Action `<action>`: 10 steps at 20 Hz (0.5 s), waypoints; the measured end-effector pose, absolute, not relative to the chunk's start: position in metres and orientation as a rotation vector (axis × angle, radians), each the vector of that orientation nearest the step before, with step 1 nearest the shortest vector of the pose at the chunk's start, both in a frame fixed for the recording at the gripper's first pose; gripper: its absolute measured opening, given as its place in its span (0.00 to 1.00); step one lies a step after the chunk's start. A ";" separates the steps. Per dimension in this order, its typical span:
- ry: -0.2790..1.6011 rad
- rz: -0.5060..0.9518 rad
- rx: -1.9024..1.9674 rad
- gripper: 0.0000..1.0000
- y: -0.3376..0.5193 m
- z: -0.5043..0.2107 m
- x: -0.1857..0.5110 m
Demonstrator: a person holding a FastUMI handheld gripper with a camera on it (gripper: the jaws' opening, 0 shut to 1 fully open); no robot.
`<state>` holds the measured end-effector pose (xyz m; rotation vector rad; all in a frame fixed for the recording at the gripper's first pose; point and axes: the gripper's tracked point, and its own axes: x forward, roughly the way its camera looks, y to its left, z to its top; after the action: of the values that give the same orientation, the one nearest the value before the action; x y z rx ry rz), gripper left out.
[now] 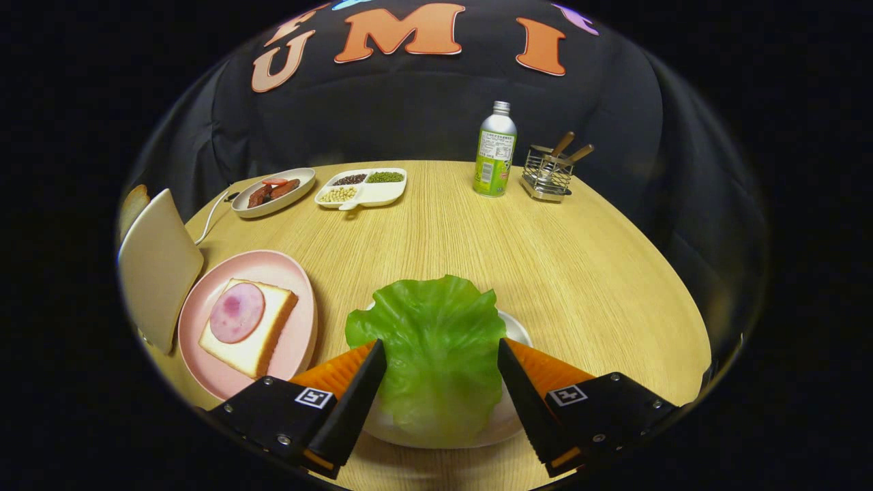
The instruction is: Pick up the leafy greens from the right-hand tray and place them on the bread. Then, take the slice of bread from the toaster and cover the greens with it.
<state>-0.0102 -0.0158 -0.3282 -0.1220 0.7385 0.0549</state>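
A green lettuce leaf (436, 341) lies on a white tray (516, 329) on the wooden table, right between my fingers. My gripper (440, 344) is open, one finger on each side of the leaf, its tips level with the leaf's middle. To the left of the tray a pink plate (300, 320) holds a slice of bread (262, 341) with a round slice of ham (237, 312) on top. Further left stands a cream toaster (160, 266), and a browned slice of bread (133, 203) pokes up behind it.
At the back of the table are an oval dish of sausage (273, 192), a divided dish of beans (361, 187), a green-labelled bottle (495, 151) and a wire rack with wooden handles (549, 174). A white cord (211, 217) runs from the toaster.
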 end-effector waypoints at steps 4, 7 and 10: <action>0.761 0.057 -0.114 0.94 -0.015 -0.333 -0.011; 0.766 0.064 -0.100 0.93 -0.013 -0.334 -0.011; 0.778 0.074 -0.083 0.86 -0.010 -0.335 -0.012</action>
<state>-0.0124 -0.0096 -0.3347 -0.0832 0.7785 0.0743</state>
